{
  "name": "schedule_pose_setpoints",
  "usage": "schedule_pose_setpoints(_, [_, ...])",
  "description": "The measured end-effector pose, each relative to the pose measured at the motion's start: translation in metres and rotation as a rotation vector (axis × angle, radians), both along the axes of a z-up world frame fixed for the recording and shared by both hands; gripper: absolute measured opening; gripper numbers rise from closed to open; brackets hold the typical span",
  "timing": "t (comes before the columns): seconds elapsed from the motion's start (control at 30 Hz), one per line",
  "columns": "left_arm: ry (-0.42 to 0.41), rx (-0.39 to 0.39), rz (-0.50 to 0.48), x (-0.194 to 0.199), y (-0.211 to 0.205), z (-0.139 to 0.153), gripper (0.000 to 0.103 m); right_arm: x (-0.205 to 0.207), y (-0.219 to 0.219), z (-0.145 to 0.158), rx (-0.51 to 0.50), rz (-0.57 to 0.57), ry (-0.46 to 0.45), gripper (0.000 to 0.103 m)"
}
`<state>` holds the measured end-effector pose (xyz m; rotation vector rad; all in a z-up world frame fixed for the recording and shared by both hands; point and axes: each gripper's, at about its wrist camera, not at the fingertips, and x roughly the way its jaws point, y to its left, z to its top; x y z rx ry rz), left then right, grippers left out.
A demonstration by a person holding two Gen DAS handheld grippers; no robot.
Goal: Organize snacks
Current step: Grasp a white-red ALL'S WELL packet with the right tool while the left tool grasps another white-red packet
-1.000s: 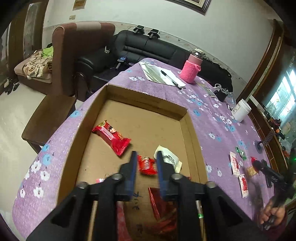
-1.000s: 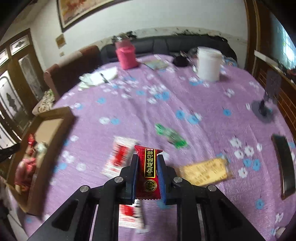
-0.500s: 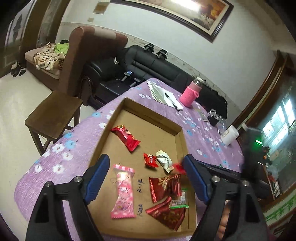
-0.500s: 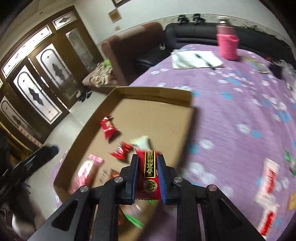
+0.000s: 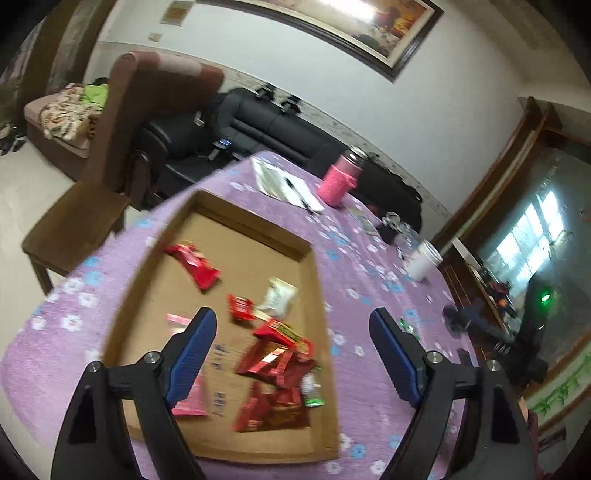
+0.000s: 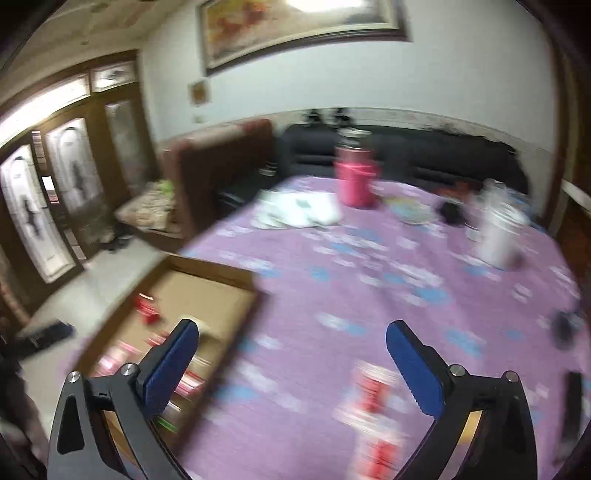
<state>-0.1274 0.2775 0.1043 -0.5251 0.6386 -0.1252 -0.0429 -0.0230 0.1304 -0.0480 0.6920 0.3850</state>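
Left wrist view: the left gripper (image 5: 291,341), jaws wide apart and empty, hovers over a cardboard tray (image 5: 325,295) collecting snack packets (image 5: 275,354). The right gripper (image 6: 291,354), also spread empty, faces loose packets (image 6: 373,387) on the purple tablecloth (image 6: 332,266).

- I see a pink bottle (image 5: 341,177) standing upright at the far side of the purple flowered tablecloth (image 5: 369,280).
- Just beside it lie white papers (image 5: 284,182) with a pen (image 5: 297,194) on top.
- A white cup (image 5: 424,260) stands near the table's right edge.
- Behind the table I make out a black sofa (image 5: 258,125), a brown armchair (image 5: 147,96) and a framed picture (image 5: 351,26) on the wall.
- A wooden chair (image 5: 74,218) sits at the left.
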Motion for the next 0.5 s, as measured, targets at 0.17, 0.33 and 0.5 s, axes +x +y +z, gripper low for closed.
schedule_pose_setpoints(0.17, [0.046,0.007,-0.108,0.026,-0.050,-0.006,0.084,-0.004,-0.058,-0.059,0.021,-0.072,0.212,0.093])
schedule_pose_setpoints(0.33, [0.106,0.061,-0.201,0.046,-0.100,-0.010,0.084,-0.007,-0.058,-0.107,0.009,-0.087,0.309,0.071])
schedule_pose_setpoints(0.5, [0.158,0.118,-0.274,0.068,-0.144,-0.017,0.084,-0.009,-0.051,-0.114,-0.101,-0.134,0.247,0.034])
